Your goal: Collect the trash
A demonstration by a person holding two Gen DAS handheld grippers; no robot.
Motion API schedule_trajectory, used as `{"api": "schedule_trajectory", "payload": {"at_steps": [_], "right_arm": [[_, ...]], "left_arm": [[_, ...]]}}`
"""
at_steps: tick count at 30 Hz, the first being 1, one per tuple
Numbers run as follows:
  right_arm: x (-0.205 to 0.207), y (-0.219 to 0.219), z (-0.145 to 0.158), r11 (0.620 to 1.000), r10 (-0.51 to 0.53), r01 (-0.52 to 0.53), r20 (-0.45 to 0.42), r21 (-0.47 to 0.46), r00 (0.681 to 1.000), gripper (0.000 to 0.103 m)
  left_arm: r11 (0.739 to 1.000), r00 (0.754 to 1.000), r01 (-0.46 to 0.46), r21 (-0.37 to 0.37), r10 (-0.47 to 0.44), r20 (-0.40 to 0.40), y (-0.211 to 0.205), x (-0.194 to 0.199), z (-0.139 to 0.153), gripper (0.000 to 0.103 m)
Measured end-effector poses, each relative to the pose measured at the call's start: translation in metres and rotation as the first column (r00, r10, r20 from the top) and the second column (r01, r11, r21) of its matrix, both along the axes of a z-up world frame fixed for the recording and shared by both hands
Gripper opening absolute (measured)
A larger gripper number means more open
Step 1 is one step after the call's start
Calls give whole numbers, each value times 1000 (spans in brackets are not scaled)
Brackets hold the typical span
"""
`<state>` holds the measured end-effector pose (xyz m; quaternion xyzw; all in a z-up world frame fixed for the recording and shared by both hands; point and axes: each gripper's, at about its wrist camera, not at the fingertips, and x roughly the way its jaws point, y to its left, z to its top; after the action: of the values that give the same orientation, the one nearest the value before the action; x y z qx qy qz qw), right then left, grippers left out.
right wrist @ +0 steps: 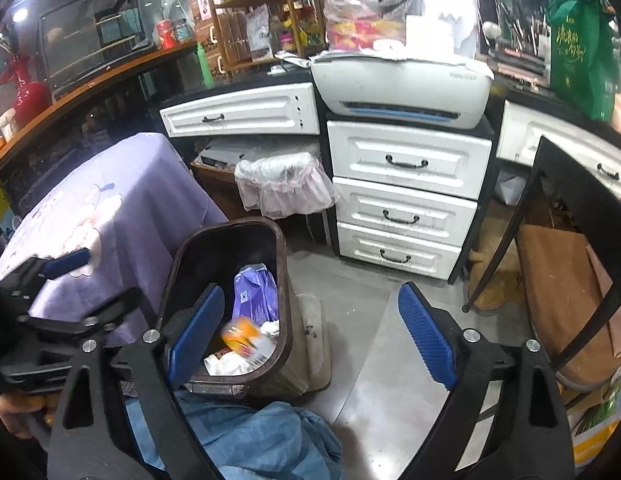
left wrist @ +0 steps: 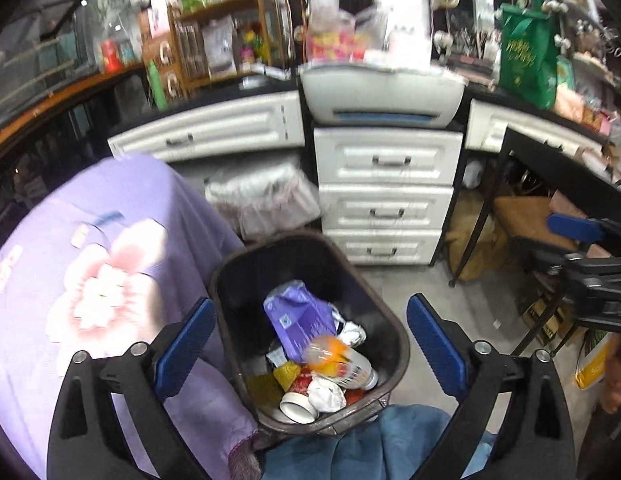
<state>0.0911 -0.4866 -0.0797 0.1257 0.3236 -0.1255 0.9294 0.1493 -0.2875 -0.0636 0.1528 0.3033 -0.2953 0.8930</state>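
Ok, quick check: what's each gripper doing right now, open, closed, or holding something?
Left gripper: open, holding nothing, above the trash bin.
Right gripper: open, holding nothing.

Both of your wrist views are lit by even indoor light, with two bright ceiling lamps [right wrist: 21,0] flaring at the upper left of the right view and a soft sheen on the grey floor [right wrist: 374,352]. Your left view is smeared by motion, so the shelf clutter [left wrist: 230,40] and the purple cloth [left wrist: 90,280] lose their edges, while the right view is sharp apart from one blurred orange item [right wrist: 240,334] in the bin [right wrist: 214,236]. Fisheye distortion bows the white drawers [right wrist: 406,200] and countertop, and the corners fall to black.
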Motion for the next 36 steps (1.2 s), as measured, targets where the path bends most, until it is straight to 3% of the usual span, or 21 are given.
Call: {"api": "schedule_trajectory", "payload": {"at_steps": [4, 11, 19, 23, 26, 30, 32, 35, 36], "right_arm": [[-11, 15, 16, 1000, 14, -13, 46, -19, 999, 97], [-23, 63, 50, 995, 86, -79, 134, -62, 987, 97], [-44, 137, 82, 983, 146, -117, 221, -141, 964, 97], [-61, 167, 93, 977, 172, -127, 276, -173, 946, 97], [-79, 188, 98, 969, 175, -103, 333, -222, 927, 97], [-103, 203, 99, 968, 211, -139, 382, -208, 900, 97], [-108, 210, 100, 965, 223, -147, 378, -218, 899, 97], [-122, 220, 99, 962, 214, -118, 403, -248, 890, 97], [-125, 223, 99, 961, 215, -118, 409, -251, 887, 97]], "left_arm": [[999, 997, -8, -39, 11, 71, 23, -24, 25, 97], [990, 982, -70, -120, 90, 164, 79, -56, 63, 97], [972, 956, -187, -141, 213, 203, 137, -82, 77, 98], [953, 934, -250, -173, 284, 218, 168, -97, 78, 98], [931, 899, -315, -187, 355, 257, 186, -110, 77, 98], [913, 872, -359, -195, 402, 279, 203, -124, 78, 98], [900, 863, -373, -225, 426, 272, 214, -132, 79, 98], [867, 830, -413, -278, 484, 277, 226, -146, 79, 98], [866, 831, -406, -292, 483, 276, 228, -151, 79, 98]]}}
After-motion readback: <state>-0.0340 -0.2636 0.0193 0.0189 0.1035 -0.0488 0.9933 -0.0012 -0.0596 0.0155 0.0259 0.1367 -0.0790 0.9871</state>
